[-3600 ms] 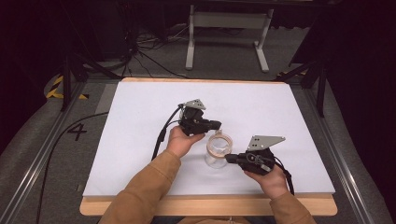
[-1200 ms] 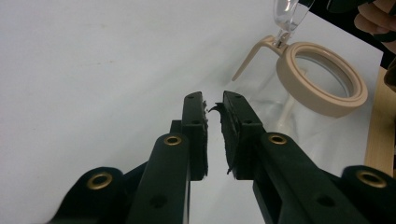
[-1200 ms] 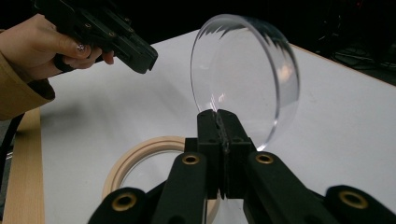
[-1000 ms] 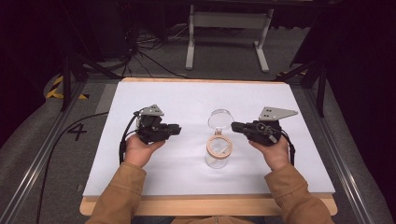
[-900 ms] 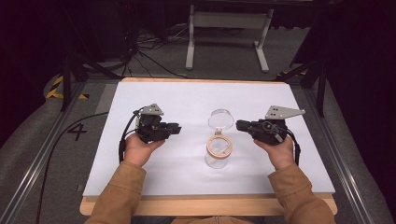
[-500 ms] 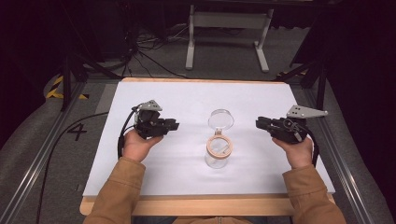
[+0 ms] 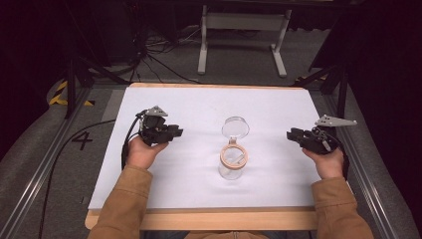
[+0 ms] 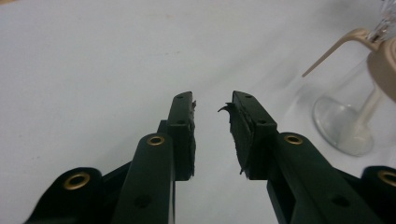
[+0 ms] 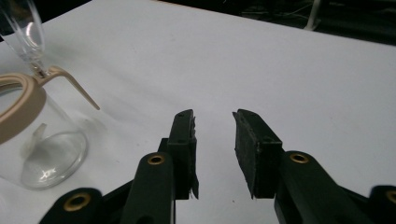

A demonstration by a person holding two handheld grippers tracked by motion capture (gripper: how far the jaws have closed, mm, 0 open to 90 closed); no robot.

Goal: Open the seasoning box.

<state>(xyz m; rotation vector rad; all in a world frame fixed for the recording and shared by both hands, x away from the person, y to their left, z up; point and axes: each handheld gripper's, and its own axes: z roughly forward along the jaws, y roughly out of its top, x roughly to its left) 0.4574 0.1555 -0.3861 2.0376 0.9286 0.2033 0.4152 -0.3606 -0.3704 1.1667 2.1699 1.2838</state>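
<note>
A clear glass jar (image 7: 231,167) with a tan rim stands at the table's middle, its round clear lid (image 7: 235,127) swung open toward the far side. My left gripper (image 7: 176,132) is held well to the jar's left, open and empty, pointing toward it. Far to the jar's right, my right gripper (image 7: 291,134) is also open and empty. In the left gripper view the gripper (image 8: 212,100) has its jaws parted over bare sheet, with the jar (image 8: 345,126) at the right edge. In the right gripper view the gripper (image 9: 214,116) is parted too, the jar (image 9: 42,149) at the left.
A white sheet (image 7: 199,104) covers the table, with a wooden edge (image 7: 209,219) at the front. A black cable (image 7: 89,127) trails off the left side. On the floor beyond the table stands a metal stand (image 7: 242,30).
Both grippers have drawn away from the jar, left one leftward, right one rightward. The jar's lid, down 3.6 s ago, now stands open.
</note>
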